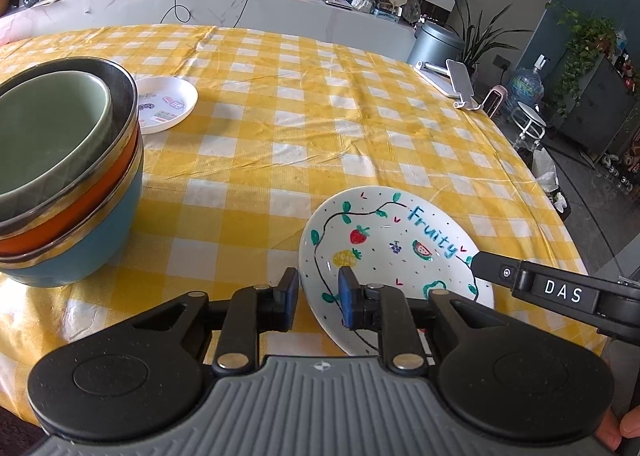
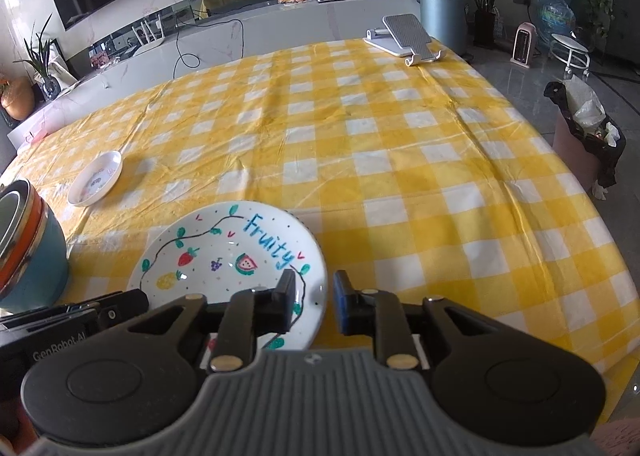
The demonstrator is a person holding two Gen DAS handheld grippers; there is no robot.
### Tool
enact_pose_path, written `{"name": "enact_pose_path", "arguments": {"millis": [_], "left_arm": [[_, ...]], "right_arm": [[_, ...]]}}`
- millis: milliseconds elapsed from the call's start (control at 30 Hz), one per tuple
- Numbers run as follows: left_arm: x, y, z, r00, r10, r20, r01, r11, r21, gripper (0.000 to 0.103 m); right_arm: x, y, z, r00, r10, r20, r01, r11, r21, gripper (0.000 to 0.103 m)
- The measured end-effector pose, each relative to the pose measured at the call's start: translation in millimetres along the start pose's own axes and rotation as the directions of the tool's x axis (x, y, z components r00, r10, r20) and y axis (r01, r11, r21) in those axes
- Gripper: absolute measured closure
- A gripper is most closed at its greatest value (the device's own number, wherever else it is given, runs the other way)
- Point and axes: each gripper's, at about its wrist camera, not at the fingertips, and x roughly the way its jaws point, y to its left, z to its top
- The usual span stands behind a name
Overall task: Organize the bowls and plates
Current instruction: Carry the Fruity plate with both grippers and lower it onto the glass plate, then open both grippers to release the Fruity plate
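Both gripper pairs, left (image 1: pixel 319 302) and right (image 2: pixel 314 304), straddle the plate's (image 1: pixel 384 232) rim, spread.

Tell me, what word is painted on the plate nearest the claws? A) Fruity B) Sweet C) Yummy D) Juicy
A: the fruit-painted plate reads "Fruity" in blue letters, beside a strawberry, pineapple, grapes and watermelon.
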Motion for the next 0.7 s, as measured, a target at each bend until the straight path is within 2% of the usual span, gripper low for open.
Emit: {"name": "enact_pose_path", "arguments": {"millis": [67,133,200,367,500,600,700], "left_arm": [[-3,0,3,1.0,0.007,-0.001,-0.007,1.0,0.002,0.068],[-8,1,8,1.0,0.001,0.003,-0.001,1.0,0.008,0.064],[-18,2,15,1.0,-0.024,0.012,0.024,1.0,0.018,0.054],[-44,12,43,0.997,-0.078,0.006,0.078,0.996,0.035,0.053],[-74,33,70,0.992,-0.112,0.061,0.11,0.994,0.025,0.052],[-96,59,87,0.988,-0.082,0.134,0.084,0.996,-0.013,0.048],[-107,97,102,0.982,-0.026,0.185,0.047,0.993,-0.109,0.048]], "right_arm": [[-3,1,1,1.0,0.006,0.015,-0.006,1.0,0.003,0.069],[-5,2,2,1.0,0.01,0.024,-0.01,1.0,0.001,0.059],[-7,3,4,0.999,0.018,0.034,-0.018,1.0,-0.003,0.055],[-7,10,13,0.999,0.032,0.026,-0.032,0.999,0.004,0.051],[-6,23,26,0.997,0.075,0.017,-0.076,0.997,0.004,0.047],[1,36,36,0.995,0.097,-0.005,-0.097,0.995,0.011,0.046],[11,49,43,0.989,0.144,-0.032,-0.143,0.989,0.039,0.046]]}}
